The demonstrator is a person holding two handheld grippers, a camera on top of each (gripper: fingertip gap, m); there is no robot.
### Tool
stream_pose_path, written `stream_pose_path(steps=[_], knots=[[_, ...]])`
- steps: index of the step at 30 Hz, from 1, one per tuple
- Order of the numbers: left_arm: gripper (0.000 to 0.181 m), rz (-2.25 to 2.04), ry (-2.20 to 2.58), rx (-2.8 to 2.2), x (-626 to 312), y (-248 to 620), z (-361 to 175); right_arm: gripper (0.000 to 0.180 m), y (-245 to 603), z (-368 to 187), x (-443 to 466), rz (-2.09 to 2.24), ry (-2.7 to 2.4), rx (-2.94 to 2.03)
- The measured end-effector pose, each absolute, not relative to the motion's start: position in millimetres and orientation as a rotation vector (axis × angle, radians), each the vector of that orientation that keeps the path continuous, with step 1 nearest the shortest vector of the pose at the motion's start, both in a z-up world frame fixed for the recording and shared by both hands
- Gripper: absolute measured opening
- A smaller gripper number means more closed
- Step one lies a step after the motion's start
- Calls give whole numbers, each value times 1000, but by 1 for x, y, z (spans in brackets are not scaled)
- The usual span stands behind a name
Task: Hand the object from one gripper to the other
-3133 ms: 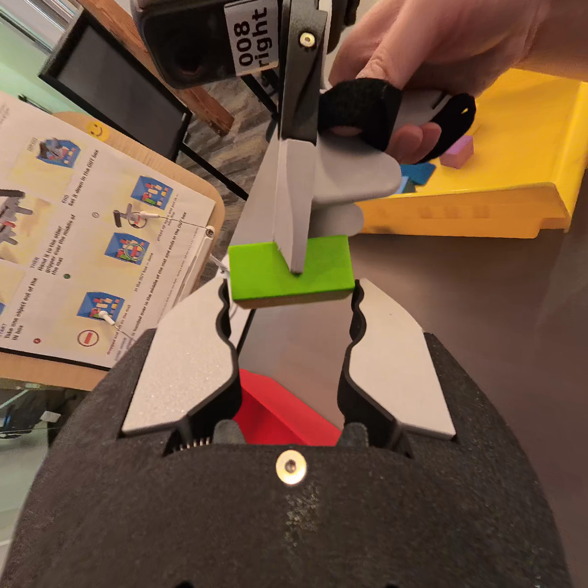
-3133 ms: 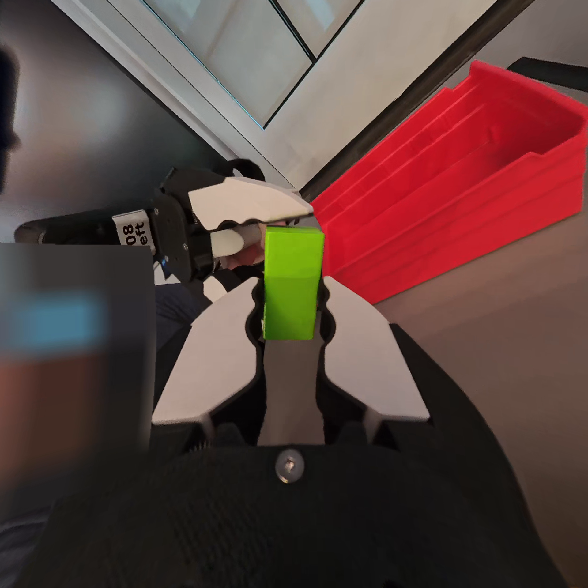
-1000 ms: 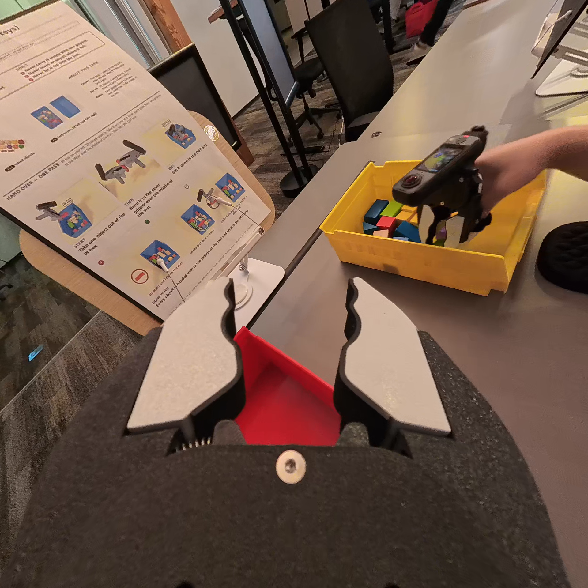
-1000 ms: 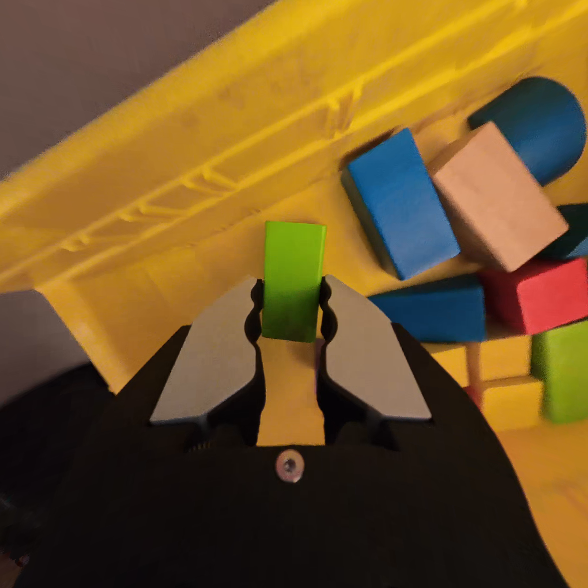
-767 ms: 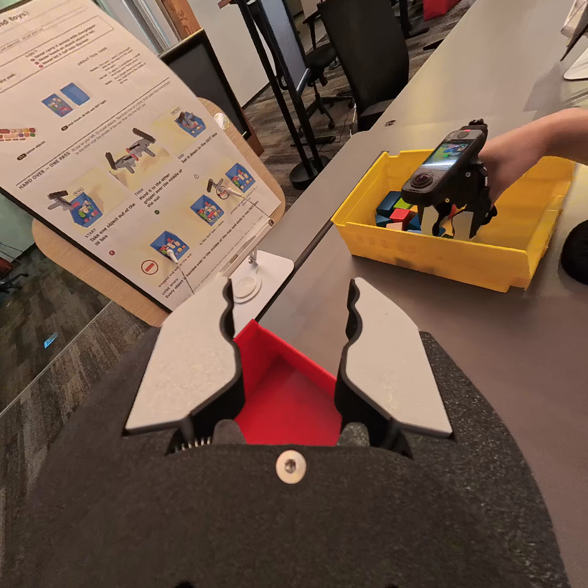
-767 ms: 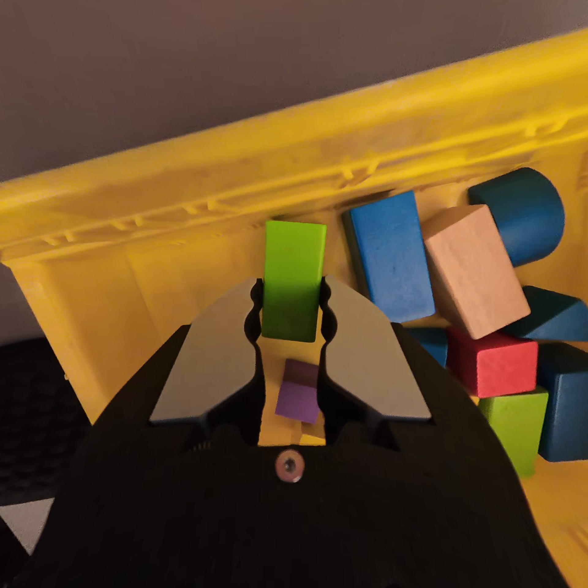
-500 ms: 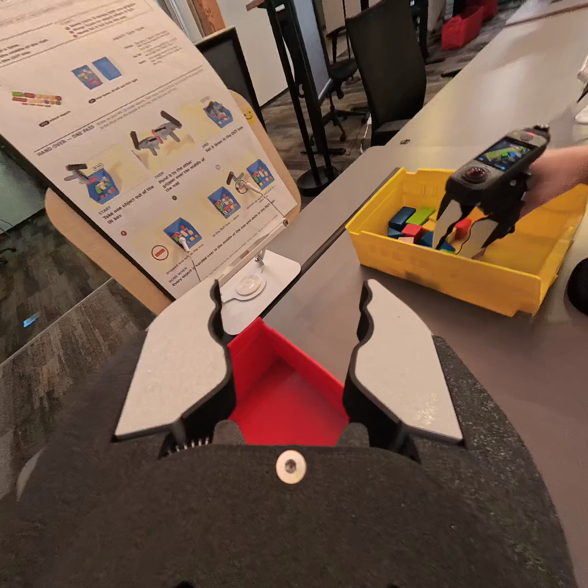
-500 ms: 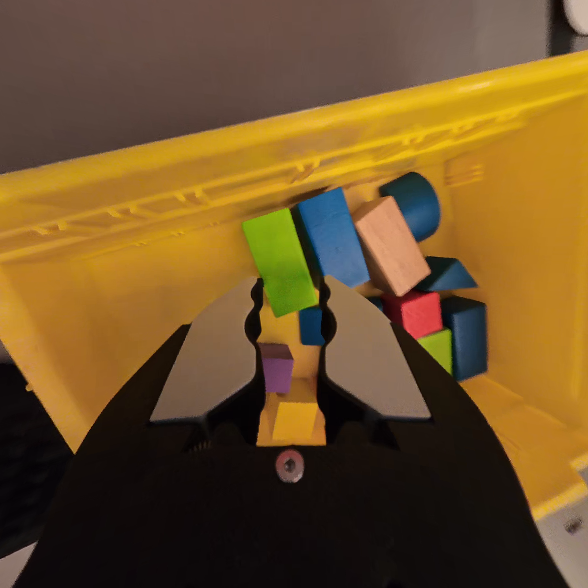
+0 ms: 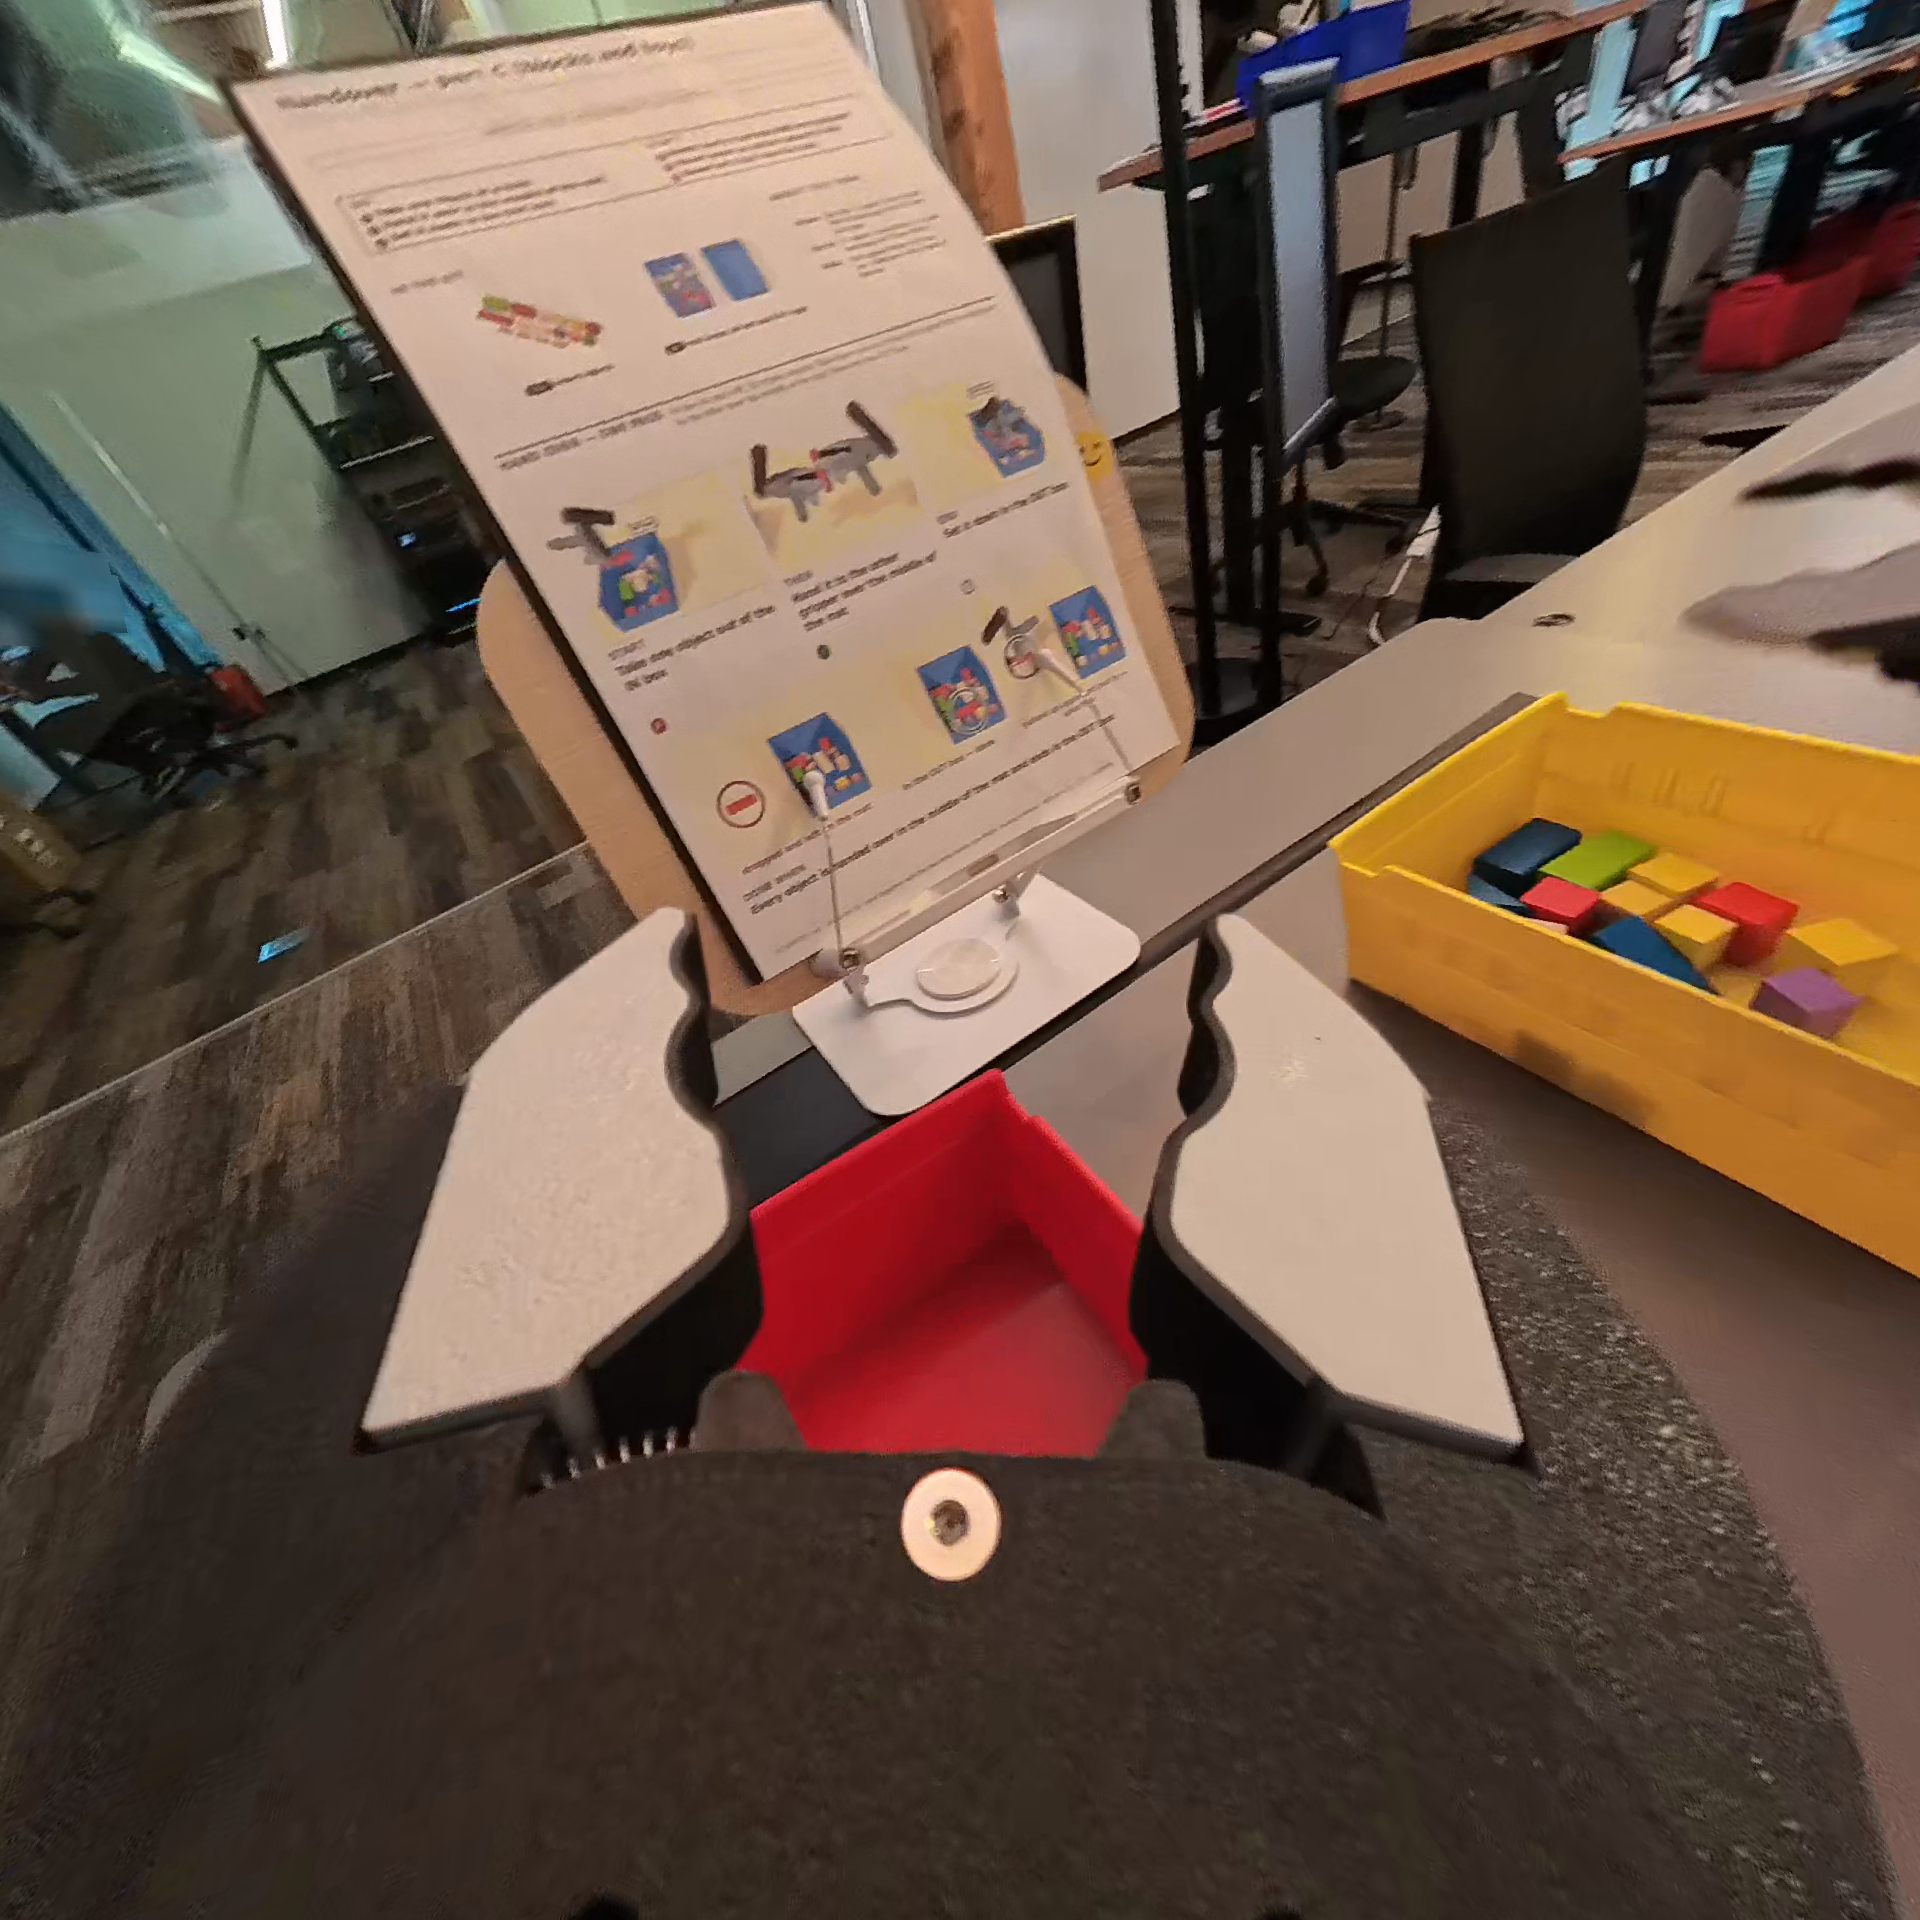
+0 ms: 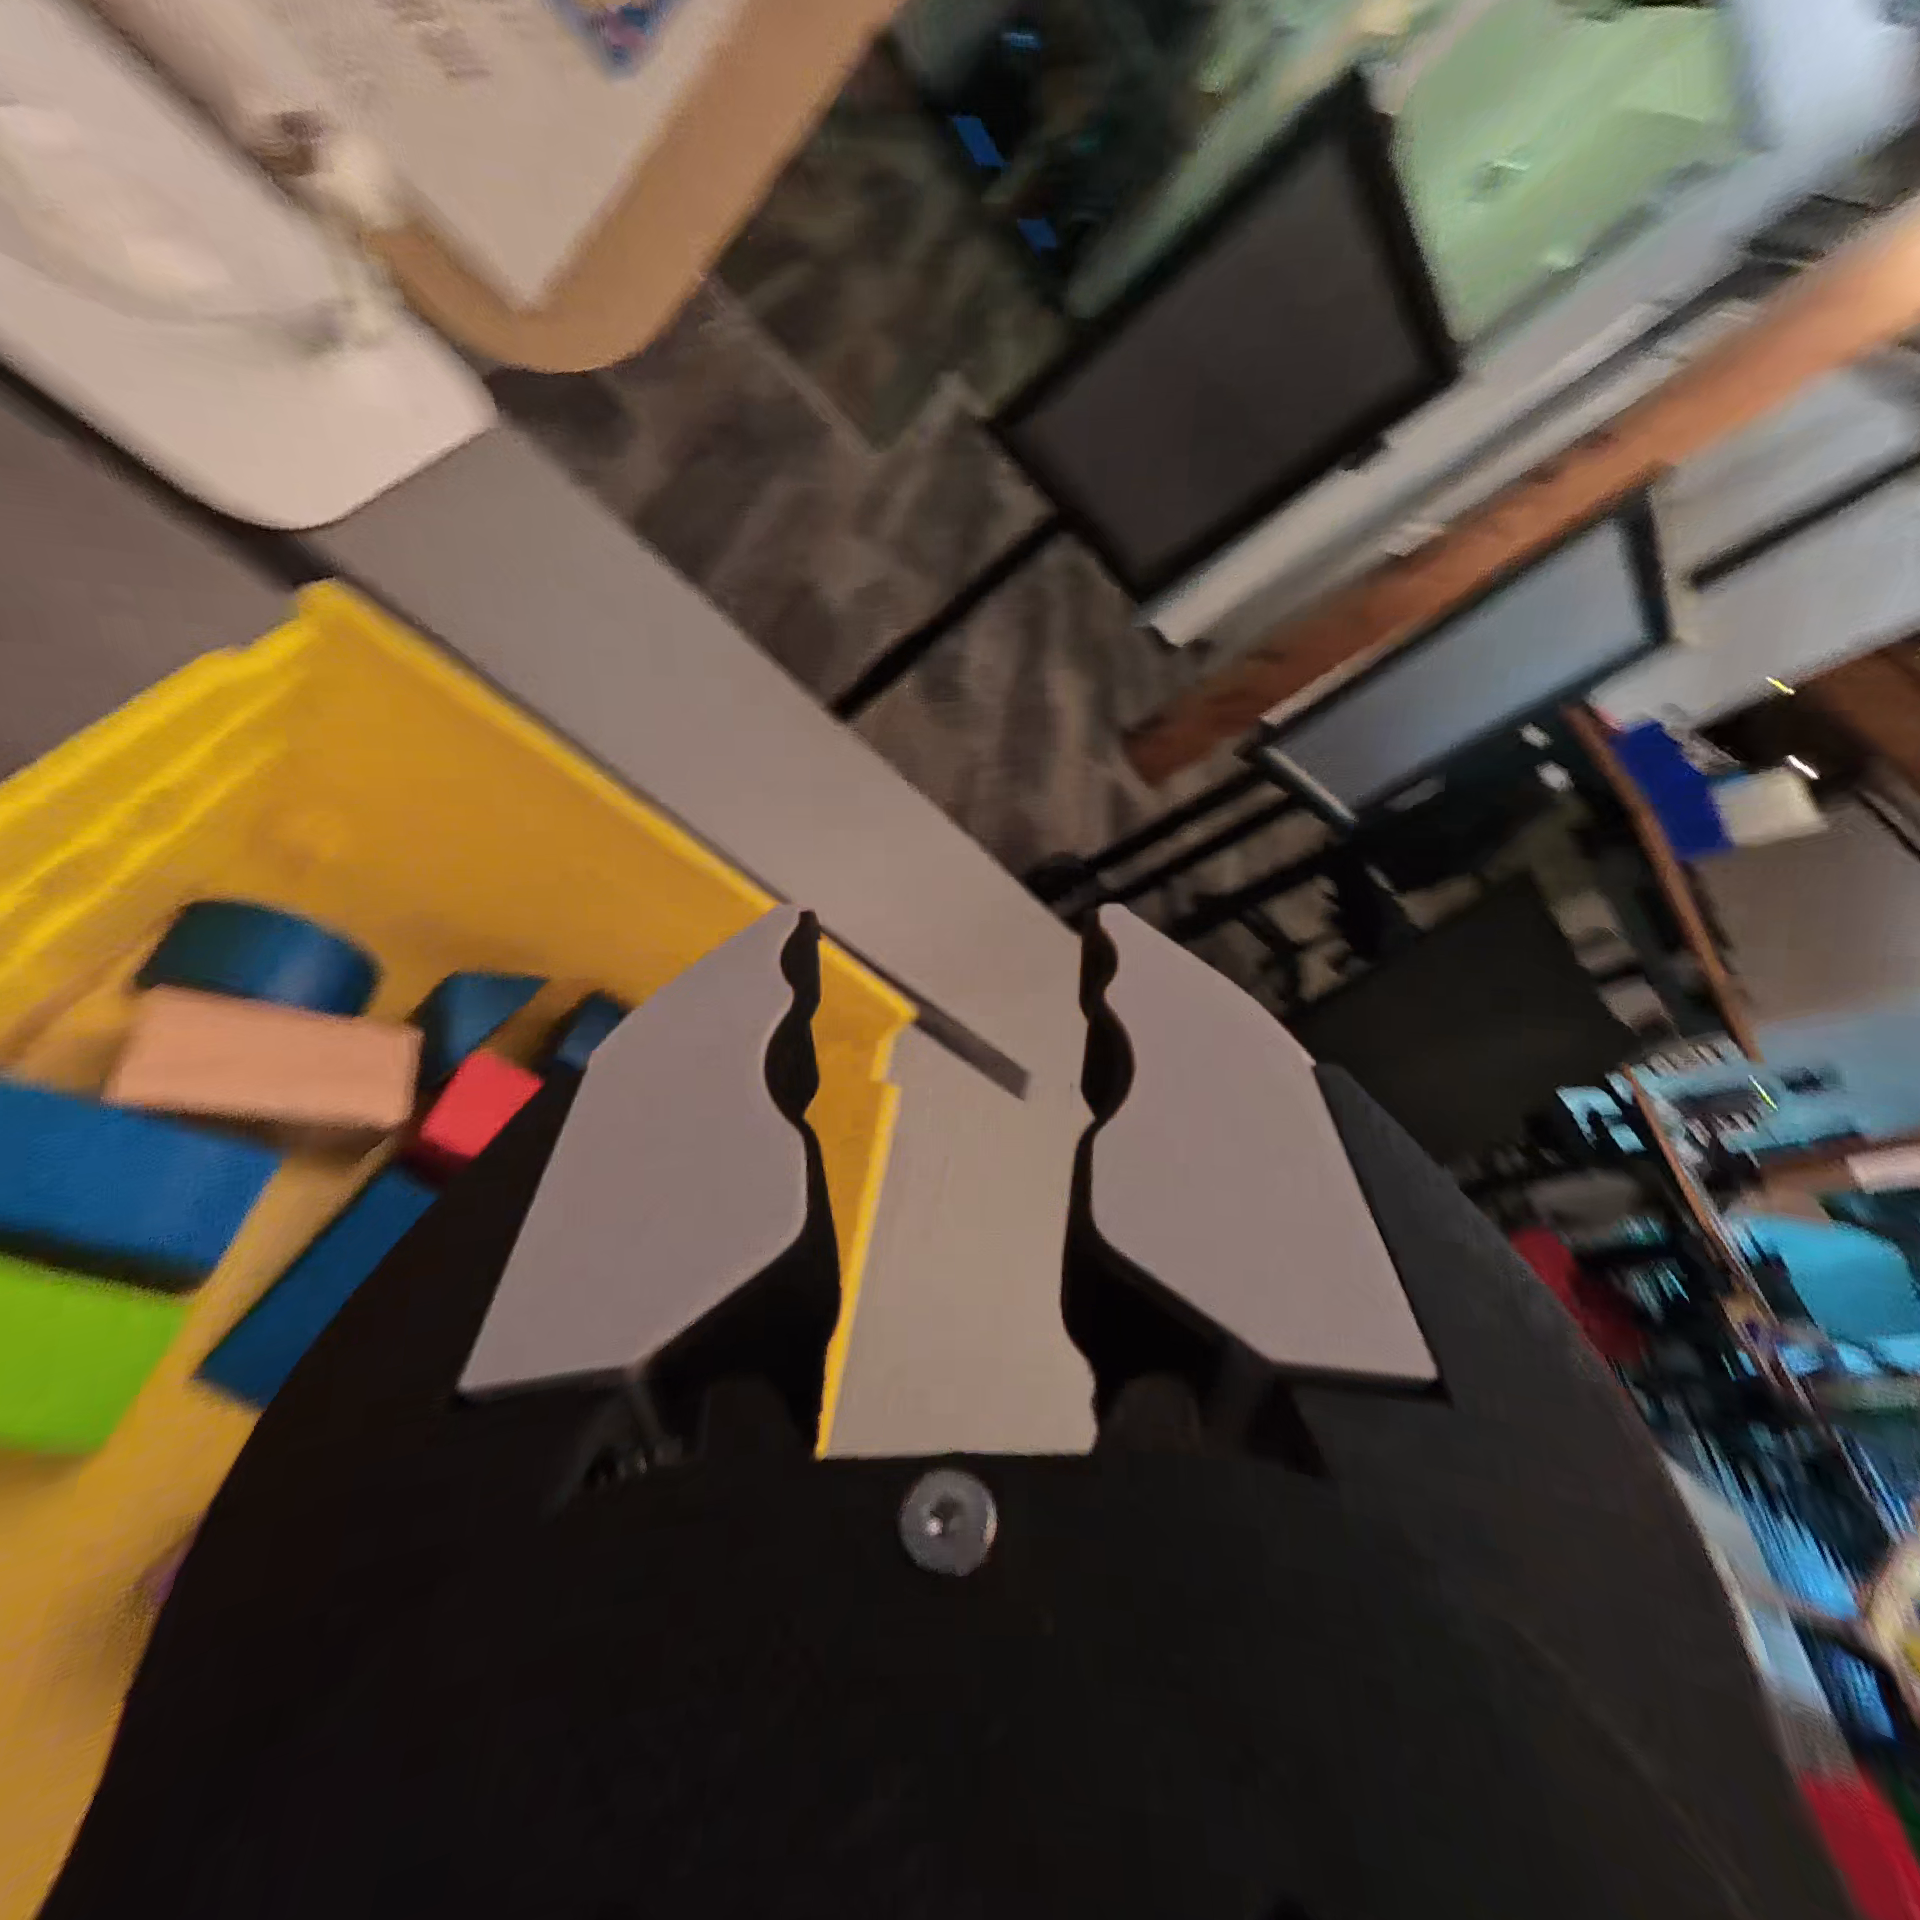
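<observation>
Both grippers hold nothing. Left gripper (image 9: pixel 945 997) has its grey fingers spread wide above the red plastic bin (image 9: pixel 935 1247). Right gripper (image 10: pixel 945 997) has its fingers parted over the yellow plastic bin's (image 10: pixel 416 790) corner and the grey table (image 10: pixel 956 1247). Flat green wooden block (image 9: pixel 1595 857) lies in the yellow bin among other coloured blocks.

Both wrist views downward over the table, sharing the yellow bin (image 9: pixel 1621 1049) (image 10: pixel 343 790), right blurry.

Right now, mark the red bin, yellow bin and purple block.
red bin (image 9: pixel 940 1226), left wrist view, on its inner back wall.
yellow bin (image 9: pixel 1621 1049), left wrist view, on its near outer wall.
purple block (image 9: pixel 1803 1000), left wrist view, on its top face.
</observation>
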State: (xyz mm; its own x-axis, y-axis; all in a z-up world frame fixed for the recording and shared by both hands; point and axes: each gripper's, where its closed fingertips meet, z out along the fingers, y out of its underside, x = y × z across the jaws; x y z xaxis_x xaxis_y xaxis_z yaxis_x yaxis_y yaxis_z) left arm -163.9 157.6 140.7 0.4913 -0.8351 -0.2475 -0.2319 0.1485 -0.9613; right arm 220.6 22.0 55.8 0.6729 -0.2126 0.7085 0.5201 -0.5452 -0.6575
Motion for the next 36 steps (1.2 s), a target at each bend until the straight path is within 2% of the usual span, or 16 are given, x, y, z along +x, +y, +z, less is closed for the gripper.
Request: stream_pose_path(steps=[3,7,16,19,23,30,33,36], knots=[[85,-499,978,-1420,-172,172,137,63,14,82,244,-1028,-40,-1845],[85,-440,920,-1495,-187,191,129,69,-1,101,265,-1118,128,-1736],[82,-142,833,-1775,-238,243,84,72,-7,69,293,-1090,231,-1794],[80,-97,845,-1961,-262,251,54,71,-2,46,296,-946,219,-1923],[79,43,796,-2278,-322,259,5,72,-21,-7,291,-451,351,-2246],[78,-133,767,-2610,-349,250,-53,69,-64,-82,272,13,503,-2609],[68,-216,769,-2638,-341,248,-60,57,-69,-103,264,69,527,-2723],[68,-193,779,-2691,-340,246,-72,39,-72,-120,262,56,548,-2814]])
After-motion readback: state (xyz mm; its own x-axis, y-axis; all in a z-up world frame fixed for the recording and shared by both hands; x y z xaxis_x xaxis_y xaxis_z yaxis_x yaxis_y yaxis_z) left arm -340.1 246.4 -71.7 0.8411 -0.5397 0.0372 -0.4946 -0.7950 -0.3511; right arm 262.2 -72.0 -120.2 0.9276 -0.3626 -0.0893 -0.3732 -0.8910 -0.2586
